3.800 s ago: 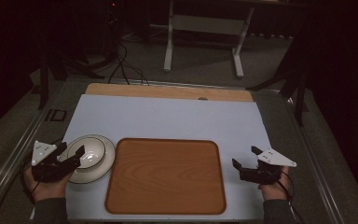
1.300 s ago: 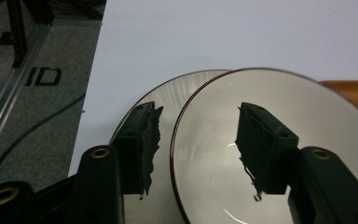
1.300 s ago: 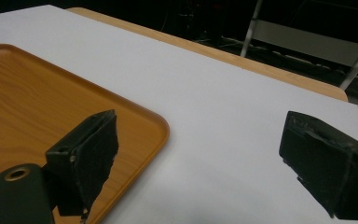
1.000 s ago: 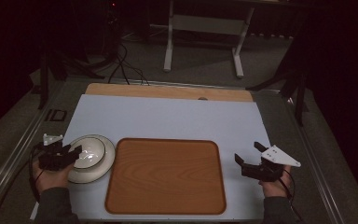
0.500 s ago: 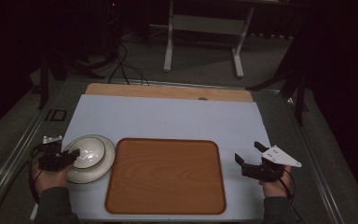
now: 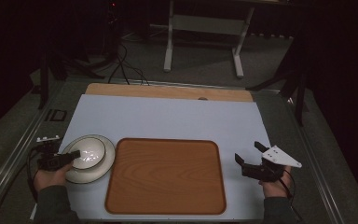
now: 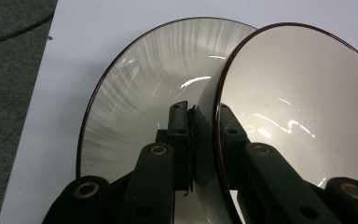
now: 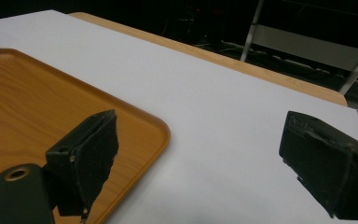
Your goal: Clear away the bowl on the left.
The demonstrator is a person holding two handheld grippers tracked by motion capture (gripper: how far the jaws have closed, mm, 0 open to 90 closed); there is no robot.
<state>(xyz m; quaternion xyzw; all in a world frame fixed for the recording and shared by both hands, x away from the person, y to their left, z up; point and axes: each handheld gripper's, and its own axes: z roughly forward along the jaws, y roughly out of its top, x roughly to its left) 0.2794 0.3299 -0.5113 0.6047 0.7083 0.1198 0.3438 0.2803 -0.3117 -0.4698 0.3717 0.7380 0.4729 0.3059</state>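
The left gripper (image 6: 67, 156) has just been closing, and now its jaws are clamped on the wall of the bowl (image 6: 87, 152). In the left gripper view one jaw stands inside the bowl (image 7: 298, 107) and the other outside, with the thin dark-lined rim between them.

The bowl sits on a plate (image 6: 103, 164), at the left side of the white table cover (image 6: 168, 119), just beside the left edge of the wooden tray (image 6: 165, 175). The tray has nothing on it.

The right gripper (image 6: 252, 158) hangs near the right edge of the tray with its jaws well apart and nothing between them; in the right gripper view the two black pads (image 8: 91, 154) stand wide over the tray corner (image 8: 154, 130) and the cover.

The bowl looks like glazed ceramic, so I judge it stiff, rather heavy for its size, smooth and slippery, and it can chip or break if it drops. A hold on the rim, as now, seems the only good place, because the wall is thin enough for the jaws. The grip is on one side only, so the bowl may tilt when it is lifted.

The bowl is round, so it has no long axis across the table. Its mouth points up and it stands upright on the plate. The gripper comes to it from the left, near side.
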